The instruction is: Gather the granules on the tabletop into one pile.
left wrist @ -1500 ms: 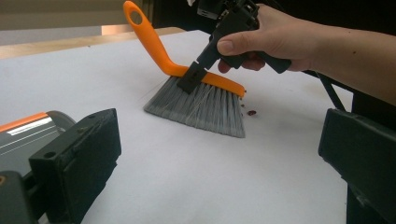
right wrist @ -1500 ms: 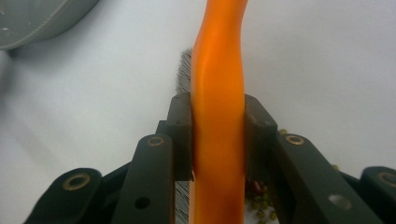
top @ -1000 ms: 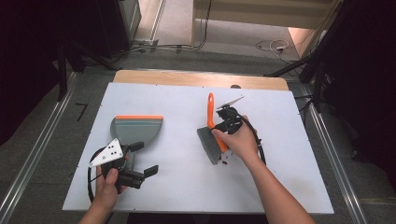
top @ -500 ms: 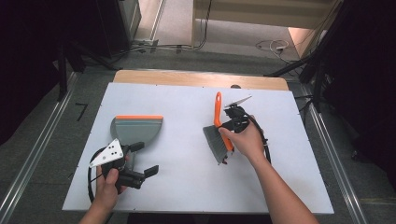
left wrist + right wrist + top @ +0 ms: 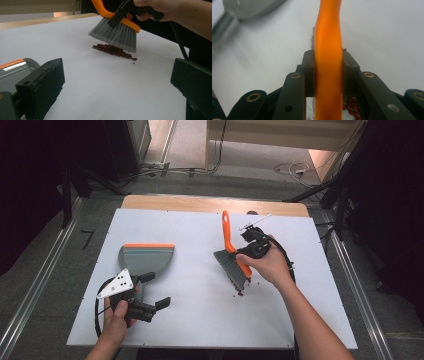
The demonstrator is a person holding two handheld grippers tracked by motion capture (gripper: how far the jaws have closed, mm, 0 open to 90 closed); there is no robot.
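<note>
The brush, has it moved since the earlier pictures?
Yes. The brush, clamped in the right gripper, has shifted rightward, farther from the dustpan, which stayed put.

A white table [image 5: 200, 320] stands on a grey floor [image 5: 60, 250], its top lying over a wooden board [image 5: 165, 202] whose pale edge shows along the far side. Metal rails [image 5: 30, 295] run along the floor on both sides of the table (the left one is the plainer to see). Beyond the far edge, cables [image 5: 190, 170] trail across the floor, and a white plug or adapter [image 5: 299, 170] lies among them. A pale cabinet or panel [image 5: 280, 132] stands at the back, with warm light falling on the floor beside it. The left and right sides of the room are dark, where black stands [image 5: 67, 190] rise from the floor.
</note>
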